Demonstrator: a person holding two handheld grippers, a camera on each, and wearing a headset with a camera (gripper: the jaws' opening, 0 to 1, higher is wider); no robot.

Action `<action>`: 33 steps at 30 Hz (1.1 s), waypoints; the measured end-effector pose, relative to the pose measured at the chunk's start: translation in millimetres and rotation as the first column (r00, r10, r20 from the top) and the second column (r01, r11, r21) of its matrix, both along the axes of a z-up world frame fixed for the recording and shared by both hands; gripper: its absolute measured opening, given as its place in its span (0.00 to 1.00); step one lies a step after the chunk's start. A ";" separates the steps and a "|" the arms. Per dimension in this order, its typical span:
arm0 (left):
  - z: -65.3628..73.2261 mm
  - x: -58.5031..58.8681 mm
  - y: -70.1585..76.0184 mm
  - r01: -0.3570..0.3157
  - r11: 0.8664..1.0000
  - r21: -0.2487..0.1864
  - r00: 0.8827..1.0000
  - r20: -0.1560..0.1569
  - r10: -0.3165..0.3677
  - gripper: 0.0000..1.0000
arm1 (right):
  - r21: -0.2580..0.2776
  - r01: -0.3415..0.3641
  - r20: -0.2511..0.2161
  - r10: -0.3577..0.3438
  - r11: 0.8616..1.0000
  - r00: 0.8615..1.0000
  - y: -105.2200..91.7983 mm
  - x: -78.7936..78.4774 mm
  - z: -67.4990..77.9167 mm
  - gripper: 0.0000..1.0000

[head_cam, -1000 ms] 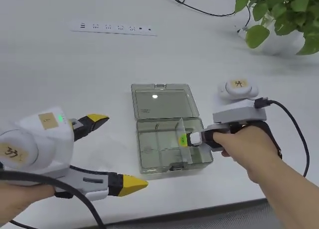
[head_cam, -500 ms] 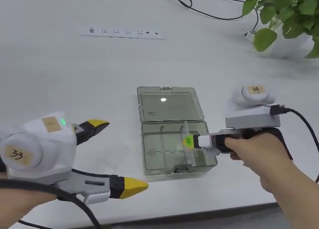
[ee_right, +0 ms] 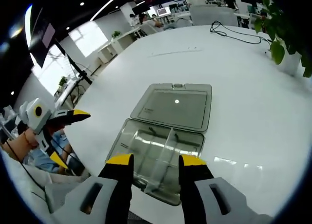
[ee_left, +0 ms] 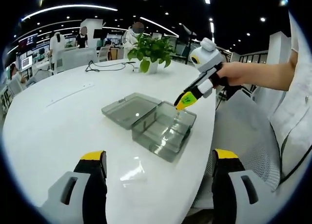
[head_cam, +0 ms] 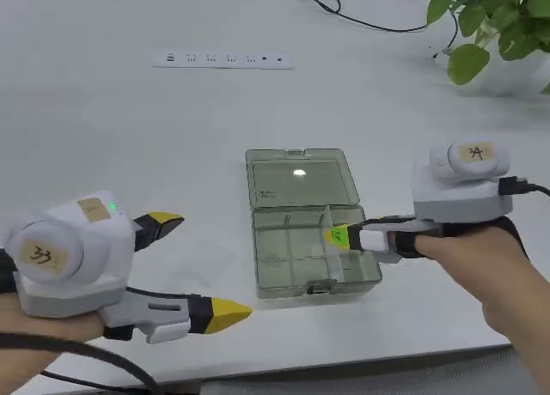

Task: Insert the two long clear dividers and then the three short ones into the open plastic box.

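The open smoky plastic box lies mid-table with its lid folded flat behind it. A clear divider stands upright in the box's right part. My right gripper reaches in from the right, its yellow jaws a little apart on either side of that divider, as the right gripper view shows. My left gripper hovers wide open left of the box, holding nothing. Between its jaws a faint clear piece lies flat on the table. The left gripper view shows the box and the right gripper.
A white power strip lies at the back, with black cables and a potted plant at the back right. The table's front edge runs close below the box. Other desks and people are far behind.
The head camera has drifted, shifting the whole scene. The right gripper's tip has eased slightly toward the box's right wall, leaving the divider standing. The left gripper has stayed open and still.
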State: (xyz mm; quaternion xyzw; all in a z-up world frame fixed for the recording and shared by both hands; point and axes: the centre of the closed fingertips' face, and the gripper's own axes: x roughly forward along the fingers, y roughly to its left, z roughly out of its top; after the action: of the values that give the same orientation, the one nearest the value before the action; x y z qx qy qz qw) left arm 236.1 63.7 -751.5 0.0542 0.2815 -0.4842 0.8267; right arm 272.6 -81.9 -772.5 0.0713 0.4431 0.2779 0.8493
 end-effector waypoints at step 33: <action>-52.1 0.0 36.1 -0.164 0.944 0.287 0.957 -0.184 0.222 0.68 | -0.024 -0.319 0.326 0.309 0.947 0.893 -49.0 -20.5 39.5 0.66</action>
State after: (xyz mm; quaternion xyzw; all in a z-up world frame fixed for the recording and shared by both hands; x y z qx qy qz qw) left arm 236.1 99.8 -803.6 0.0853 0.4358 -0.3607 0.8202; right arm 252.2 -130.9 -733.0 -0.0352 0.2983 0.4259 0.8535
